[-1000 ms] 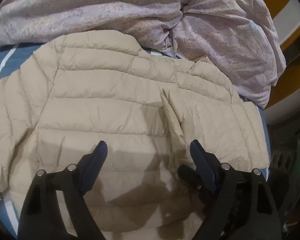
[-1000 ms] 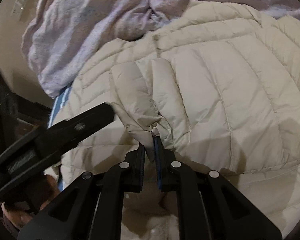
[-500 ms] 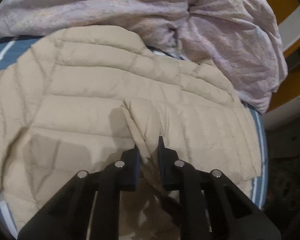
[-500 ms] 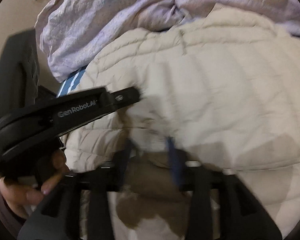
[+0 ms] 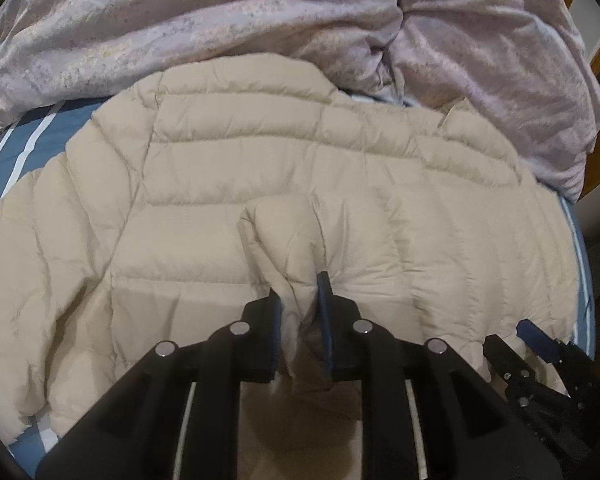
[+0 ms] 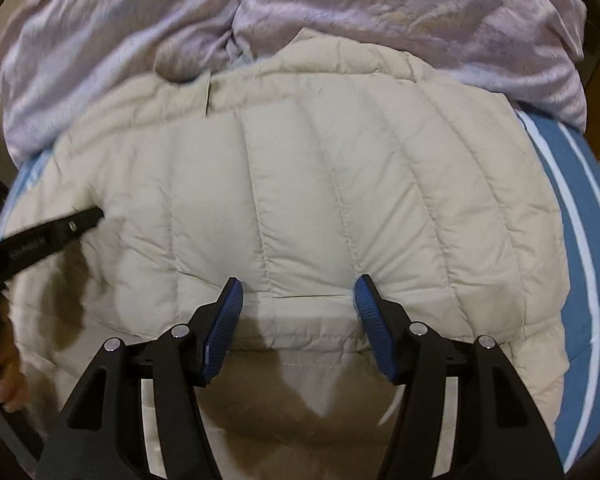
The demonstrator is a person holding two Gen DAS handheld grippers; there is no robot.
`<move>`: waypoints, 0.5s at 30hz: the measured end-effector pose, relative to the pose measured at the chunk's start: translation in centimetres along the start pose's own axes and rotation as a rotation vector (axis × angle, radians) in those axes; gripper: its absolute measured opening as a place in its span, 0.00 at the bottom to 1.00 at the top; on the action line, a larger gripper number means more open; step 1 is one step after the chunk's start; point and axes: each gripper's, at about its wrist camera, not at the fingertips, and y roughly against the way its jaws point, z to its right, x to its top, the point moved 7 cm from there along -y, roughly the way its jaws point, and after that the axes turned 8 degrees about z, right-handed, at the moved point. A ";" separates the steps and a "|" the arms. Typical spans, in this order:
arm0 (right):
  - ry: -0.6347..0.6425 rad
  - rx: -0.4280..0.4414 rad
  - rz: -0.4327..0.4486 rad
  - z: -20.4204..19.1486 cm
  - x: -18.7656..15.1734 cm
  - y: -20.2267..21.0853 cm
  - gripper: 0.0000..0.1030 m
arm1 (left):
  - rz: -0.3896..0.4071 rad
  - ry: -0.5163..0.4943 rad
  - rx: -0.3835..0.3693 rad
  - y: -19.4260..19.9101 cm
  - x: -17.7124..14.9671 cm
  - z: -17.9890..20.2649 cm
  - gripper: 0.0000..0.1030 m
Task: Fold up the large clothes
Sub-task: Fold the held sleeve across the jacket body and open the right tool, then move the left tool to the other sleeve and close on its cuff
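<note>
Blue striped bedsheet [image 5: 40,140] under beige puffer jacket [image 5: 260,152] — left gripper [image 5: 300,304] jaws pinching its sleeve, right gripper [image 6: 298,320] jaws parting, empty.

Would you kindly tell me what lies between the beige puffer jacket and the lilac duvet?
Nothing: the jacket collar butts against the duvet, seen in both wrist views.
</note>
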 end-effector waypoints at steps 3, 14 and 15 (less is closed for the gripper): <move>0.031 -0.034 0.004 -0.6 -0.2 -0.6 0.60 | 0.008 -0.032 0.019 -0.2 -0.2 0.2 0.20; 0.002 -0.024 -0.019 -0.9 0.2 0.5 0.79 | 0.094 0.015 0.026 6.1 -1.1 -3.7 0.52; -0.001 -0.021 -0.014 -1.0 0.2 0.9 0.79 | 0.108 0.032 0.031 7.1 -1.4 -4.7 0.53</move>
